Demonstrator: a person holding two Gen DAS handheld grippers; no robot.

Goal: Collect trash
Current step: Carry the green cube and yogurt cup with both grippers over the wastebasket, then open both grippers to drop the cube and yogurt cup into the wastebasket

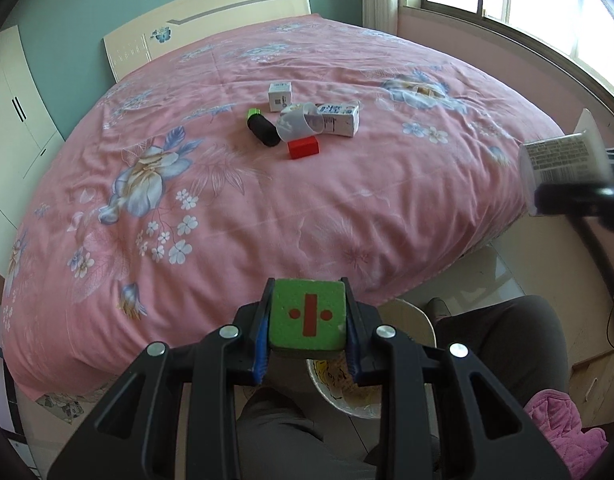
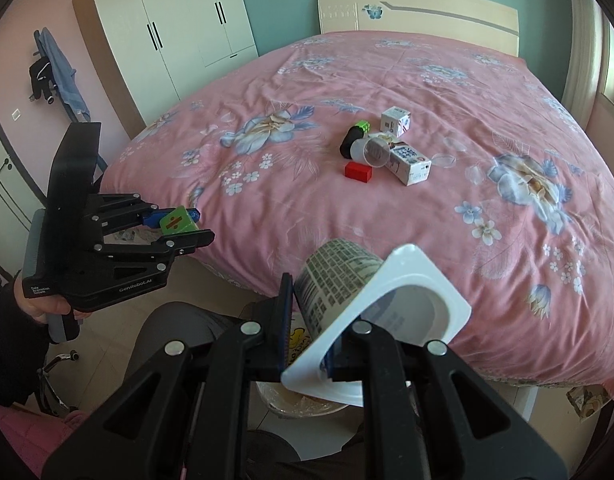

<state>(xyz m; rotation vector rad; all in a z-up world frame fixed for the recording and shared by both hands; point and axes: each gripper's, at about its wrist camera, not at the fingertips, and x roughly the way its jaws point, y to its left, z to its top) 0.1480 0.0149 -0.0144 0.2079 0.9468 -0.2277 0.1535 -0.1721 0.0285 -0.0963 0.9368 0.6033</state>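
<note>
Left wrist view shows our left gripper clamped on a green block above the bin. Our right gripper grips a yogurt cup over it. We should centre each before releasing, one after another.

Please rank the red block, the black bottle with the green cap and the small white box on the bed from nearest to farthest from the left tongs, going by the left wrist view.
1. The red block, at the front of the pile, nearest the left tongs.
2. The black bottle with the green cap, behind it to the left.
3. The small white box, at the back, towards the headboard.
</note>
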